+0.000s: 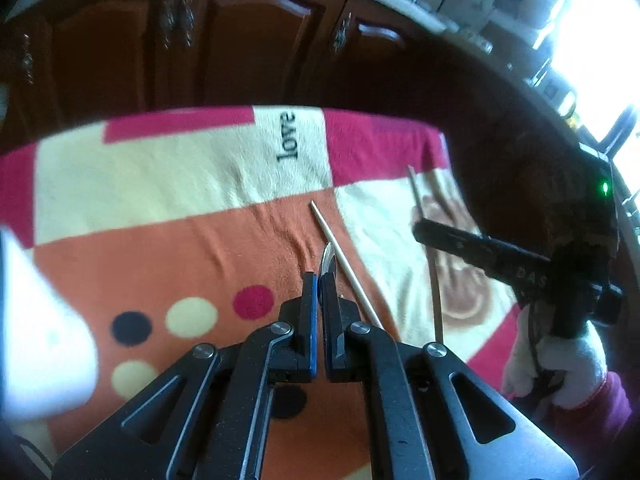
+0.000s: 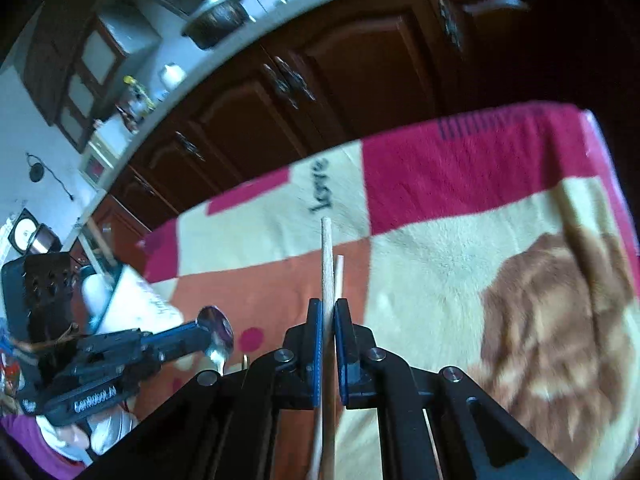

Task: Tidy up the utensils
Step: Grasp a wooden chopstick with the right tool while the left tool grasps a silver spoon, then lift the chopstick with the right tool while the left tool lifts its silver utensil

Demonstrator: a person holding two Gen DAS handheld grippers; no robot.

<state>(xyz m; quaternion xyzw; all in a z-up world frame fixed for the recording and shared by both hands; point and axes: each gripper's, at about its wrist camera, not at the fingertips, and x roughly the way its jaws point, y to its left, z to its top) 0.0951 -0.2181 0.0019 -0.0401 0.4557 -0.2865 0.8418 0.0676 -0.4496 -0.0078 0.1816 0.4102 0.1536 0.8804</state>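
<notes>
Spoon (image 2: 216, 334) pinched in my left gripper (image 1: 320, 280), jaws clamped on bowl. Wooden chopstick (image 2: 327, 264) clamped in my right gripper (image 2: 329, 308), long axis straight ahead. Metal chopstick (image 1: 344, 264) lies on blanket (image 1: 160, 240), just right of left gripper, nearer it.

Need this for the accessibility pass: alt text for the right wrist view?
The right tongs are shut on a wooden chopstick above a blanket patterned in pink, cream and orange. At lower left, the left tongs hold a metal spoon; dark wooden cabinets stand behind.
</notes>
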